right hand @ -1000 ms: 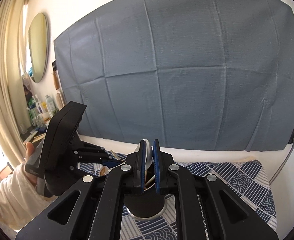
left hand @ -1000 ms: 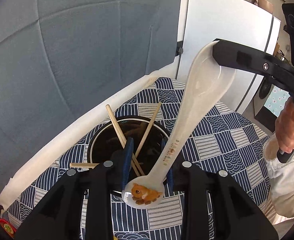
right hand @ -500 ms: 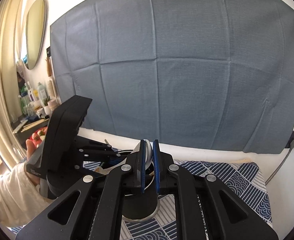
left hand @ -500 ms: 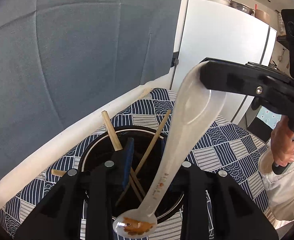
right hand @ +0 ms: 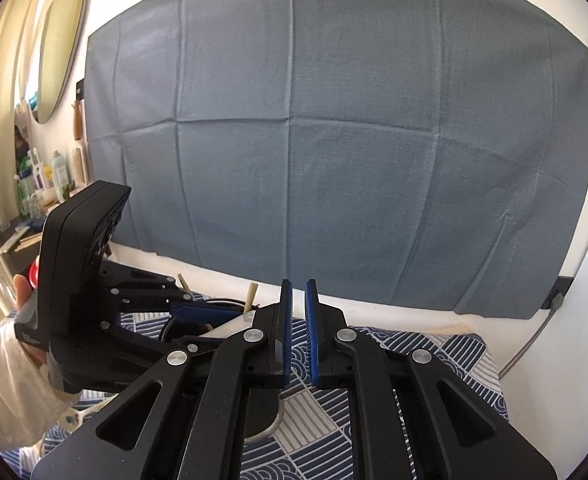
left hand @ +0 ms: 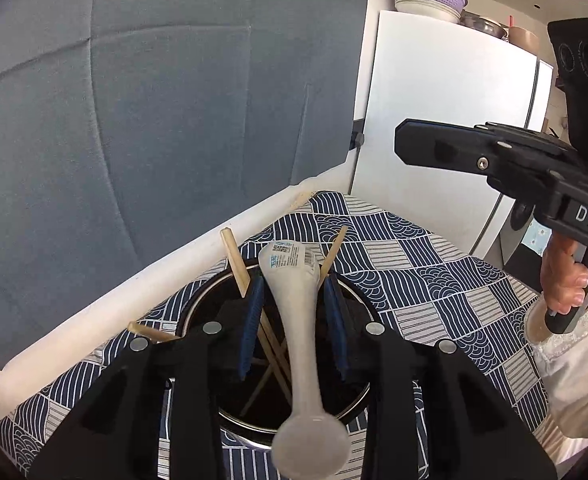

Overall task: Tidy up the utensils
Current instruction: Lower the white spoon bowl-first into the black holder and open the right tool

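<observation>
Left gripper: its blue pads are spread apart, one on each side of the spoon; I cannot tell if they touch it.
Right gripper: the pads are slightly apart with only a narrow gap, and nothing is between them. In the left wrist view it is seen from the side, high at the right, well apart from the spoon, held by the person's hand.
Spoon: a white ceramic spoon, it lies across the rim of the pot. The wide end with a paper label points to the far side, the round end is near the camera and blurred.
Chopsticks: wooden sticks stand tilted inside the pot; two tips rise above the rim, left and right of the spoon's far end. Another stick end shows at the left of the pot.
Pot: dark, round, with a metal rim, it stands on the tablecloth.
Tablecloth: blue and white pattern, it covers the table.
Behind: a grey cloth hangs on the wall; a white fridge stands to the right.
</observation>
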A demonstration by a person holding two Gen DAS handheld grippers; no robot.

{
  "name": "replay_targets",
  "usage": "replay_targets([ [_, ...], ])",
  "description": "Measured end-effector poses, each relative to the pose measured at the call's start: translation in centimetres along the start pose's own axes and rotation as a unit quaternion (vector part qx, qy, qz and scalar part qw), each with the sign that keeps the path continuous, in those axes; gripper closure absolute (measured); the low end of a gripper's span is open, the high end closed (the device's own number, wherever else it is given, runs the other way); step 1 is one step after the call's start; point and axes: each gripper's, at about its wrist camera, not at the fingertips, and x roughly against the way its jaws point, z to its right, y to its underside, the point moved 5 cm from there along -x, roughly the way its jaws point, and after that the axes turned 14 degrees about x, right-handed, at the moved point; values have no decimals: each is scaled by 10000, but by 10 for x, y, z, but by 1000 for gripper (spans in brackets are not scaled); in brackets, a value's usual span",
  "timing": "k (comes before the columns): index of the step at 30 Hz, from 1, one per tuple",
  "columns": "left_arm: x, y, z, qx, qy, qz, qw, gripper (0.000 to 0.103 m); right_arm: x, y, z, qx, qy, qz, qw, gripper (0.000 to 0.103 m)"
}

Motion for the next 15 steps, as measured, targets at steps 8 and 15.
replay_targets([
  [8, 2, 0, -1, 15, -34, 32, 10000, 72, -7, 17, 2, -303, -267, -48, 9992, 96],
  [15, -5, 6, -10, 194, 12, -266, 9995, 90, -16, 26, 5, -465, -364, -151, 9981, 94],
])
